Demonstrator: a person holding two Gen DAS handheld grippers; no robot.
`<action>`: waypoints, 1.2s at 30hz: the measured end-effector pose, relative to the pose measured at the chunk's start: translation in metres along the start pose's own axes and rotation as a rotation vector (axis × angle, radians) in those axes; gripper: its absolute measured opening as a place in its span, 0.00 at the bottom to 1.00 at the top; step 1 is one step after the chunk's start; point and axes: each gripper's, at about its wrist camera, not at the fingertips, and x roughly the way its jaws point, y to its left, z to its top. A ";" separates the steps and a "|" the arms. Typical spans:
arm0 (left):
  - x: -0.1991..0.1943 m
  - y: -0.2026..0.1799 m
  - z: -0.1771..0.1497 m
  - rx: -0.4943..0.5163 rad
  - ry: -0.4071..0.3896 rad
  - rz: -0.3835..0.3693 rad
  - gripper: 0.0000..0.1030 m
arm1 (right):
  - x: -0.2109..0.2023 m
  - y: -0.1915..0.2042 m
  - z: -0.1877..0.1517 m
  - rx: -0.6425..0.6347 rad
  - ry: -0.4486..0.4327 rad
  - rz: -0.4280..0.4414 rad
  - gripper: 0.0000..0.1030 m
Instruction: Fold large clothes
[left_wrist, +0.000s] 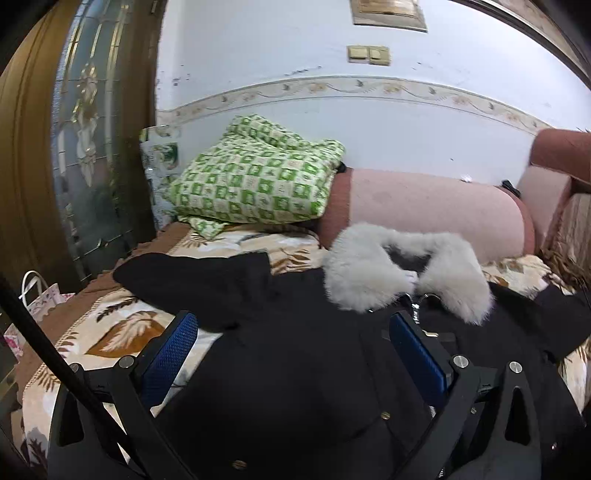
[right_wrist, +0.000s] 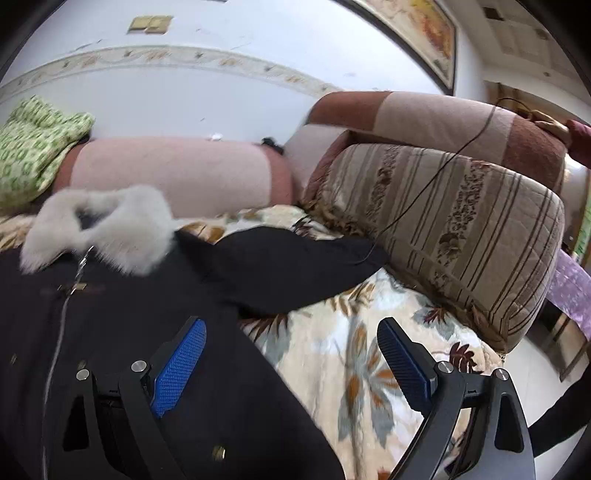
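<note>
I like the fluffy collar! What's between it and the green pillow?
Left wrist view: leaf-print cover and pink backrest lie between collar and pillow.

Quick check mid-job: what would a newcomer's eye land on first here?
The black coat spread flat across the floral sofa cover, its fluffy white fur collar toward the sofa back. Next, the green checked pillow at the far left end. Both grippers hover over the coat, jaws open.

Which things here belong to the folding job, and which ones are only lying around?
For the job:
- black coat, spread flat
- its white fur collar
- left gripper, open above the coat
- right gripper, open at the coat's edge

Just lying about:
- green checked pillow
- striped cushion
- floral sofa cover
- paper bag
</note>
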 end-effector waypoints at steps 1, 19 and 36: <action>-0.002 0.002 0.001 -0.003 -0.002 0.004 1.00 | -0.005 -0.001 0.000 -0.001 0.005 0.021 0.93; -0.019 0.032 0.014 -0.054 -0.039 0.031 1.00 | -0.051 0.016 0.002 -0.047 -0.003 0.102 0.93; 0.027 -0.006 -0.012 0.108 0.153 -0.046 1.00 | 0.008 0.067 0.017 -0.131 -0.017 0.211 0.93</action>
